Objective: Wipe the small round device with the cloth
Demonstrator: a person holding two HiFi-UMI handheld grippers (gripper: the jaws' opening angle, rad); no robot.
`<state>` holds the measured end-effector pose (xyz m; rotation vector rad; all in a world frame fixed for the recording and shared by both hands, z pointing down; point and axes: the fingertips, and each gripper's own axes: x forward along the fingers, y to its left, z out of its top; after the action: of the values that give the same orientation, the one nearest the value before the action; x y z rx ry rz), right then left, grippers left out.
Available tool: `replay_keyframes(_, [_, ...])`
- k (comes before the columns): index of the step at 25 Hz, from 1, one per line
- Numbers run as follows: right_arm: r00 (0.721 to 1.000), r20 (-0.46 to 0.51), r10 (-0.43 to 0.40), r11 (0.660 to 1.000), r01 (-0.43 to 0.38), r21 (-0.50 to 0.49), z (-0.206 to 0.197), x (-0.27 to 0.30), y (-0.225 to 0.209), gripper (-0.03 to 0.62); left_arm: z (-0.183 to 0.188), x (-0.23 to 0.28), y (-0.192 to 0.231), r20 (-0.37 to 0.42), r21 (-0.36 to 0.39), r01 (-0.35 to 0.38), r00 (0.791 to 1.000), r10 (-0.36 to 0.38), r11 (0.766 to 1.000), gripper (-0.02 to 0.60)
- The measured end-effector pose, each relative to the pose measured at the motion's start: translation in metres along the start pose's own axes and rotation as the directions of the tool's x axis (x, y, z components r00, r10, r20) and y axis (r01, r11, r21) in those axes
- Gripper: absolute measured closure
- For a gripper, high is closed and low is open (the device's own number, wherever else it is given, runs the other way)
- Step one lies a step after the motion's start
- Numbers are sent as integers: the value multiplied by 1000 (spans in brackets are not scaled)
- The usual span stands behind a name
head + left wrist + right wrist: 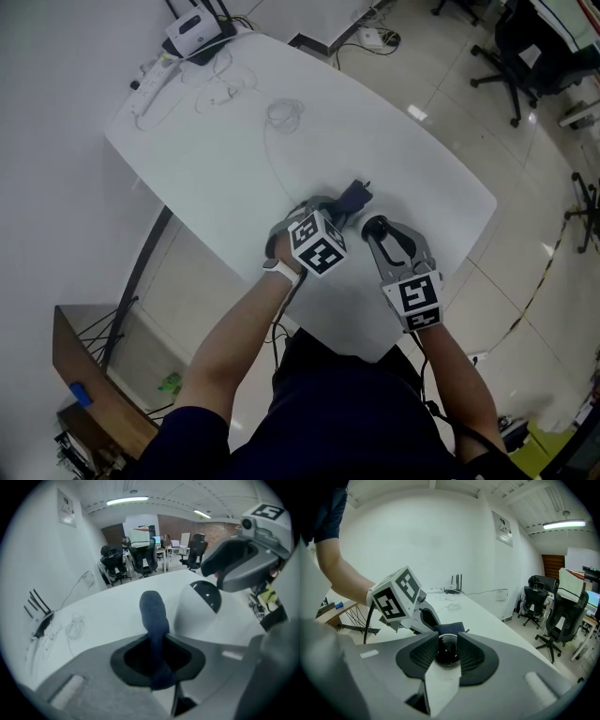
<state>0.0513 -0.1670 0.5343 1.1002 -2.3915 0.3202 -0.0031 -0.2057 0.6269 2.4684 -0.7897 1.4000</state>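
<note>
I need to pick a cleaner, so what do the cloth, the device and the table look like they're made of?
Cloth: soft dark blue fabric, matte, bunched into a rounded roll. Device: likely plastic, a glossy black dome with bright highlights on a smooth white body. Table: smooth white top with a faint sheen, perhaps laminate; the look leaves it open.

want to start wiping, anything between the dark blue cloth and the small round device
Nothing visible does: the dark blue cloth, pinched in the left gripper, stands beside the small round white device with its black dome, which sits between the right gripper's jaws.
</note>
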Motion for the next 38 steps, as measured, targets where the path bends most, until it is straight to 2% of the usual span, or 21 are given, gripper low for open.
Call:
replay_keyframes(3, [1000, -18, 2, 1000, -3, -17, -5, 3, 2, 468, -9, 13, -7, -54, -104, 74, 995, -80, 992, 512])
replay_keyframes(6, [999, -33, -4, 1000, 4, -18, -8, 4, 3, 467, -6, 15, -16, -64, -134, 150, 985, -159, 980, 512])
replay_keyframes(9, [999, -44, -3, 1000, 4, 9, -13, 5, 0, 467, 5, 5, -27, -14, -137, 236, 971, -240, 962, 512])
replay_keyframes(12, [998, -57, 4, 1000, -3, 2, -18, 6, 0, 467, 17, -17, -35, 83, -191, 276, 961, -264, 942, 512])
replay_keyframes(15, [998, -65, 10, 1000, -11, -12, -19, 5, 0, 467, 31, -52, -39, 164, -251, 274, 957, -239, 928, 512])
replay_keyframes(17, [998, -62, 13, 1000, -12, 4, -20, 5, -2, 467, 44, -71, -42, 218, -221, 257, 953, -210, 941, 512])
replay_keyframes(21, [998, -64, 20, 1000, -19, 24, -21, 6, -3, 468, 67, -95, -58, 311, -95, 206, 936, -168, 974, 512])
replay_keyframes(23, [998, -57, 12, 1000, -11, 21, -17, 2, -5, 468, 68, -105, -57, 348, -114, 166, 930, -117, 980, 512])
replay_keyframes(24, [999, -45, 3, 1000, -1, 25, -14, -1, -7, 468, 64, -109, -53, 360, -150, 144, 929, -82, 978, 512])
replay_keyframes(26, [1000, -19, -15, 999, 16, 49, -8, -8, -10, 471, 48, -112, -38, 357, -265, 116, 934, -14, 957, 512])
replay_keyframes(29, [1000, -3, -24, 994, 24, 102, -7, -17, -14, 473, 13, -103, -19, 294, -456, 108, 955, 35, 883, 512])
replay_keyframes(31, [1000, -1, -24, 991, 24, 132, -11, -21, -15, 473, -7, -92, -11, 246, -525, 95, 968, 43, 846, 512])
replay_keyframes(34, [1000, -3, -19, 987, 19, 159, -14, -23, -14, 473, -23, -71, -9, 192, -554, 94, 981, 17, 827, 512])
replay_keyframes(38, [1000, -10, -6, 990, 8, 143, -16, -18, -11, 473, -22, -39, -20, 154, -542, 130, 987, -55, 830, 512])
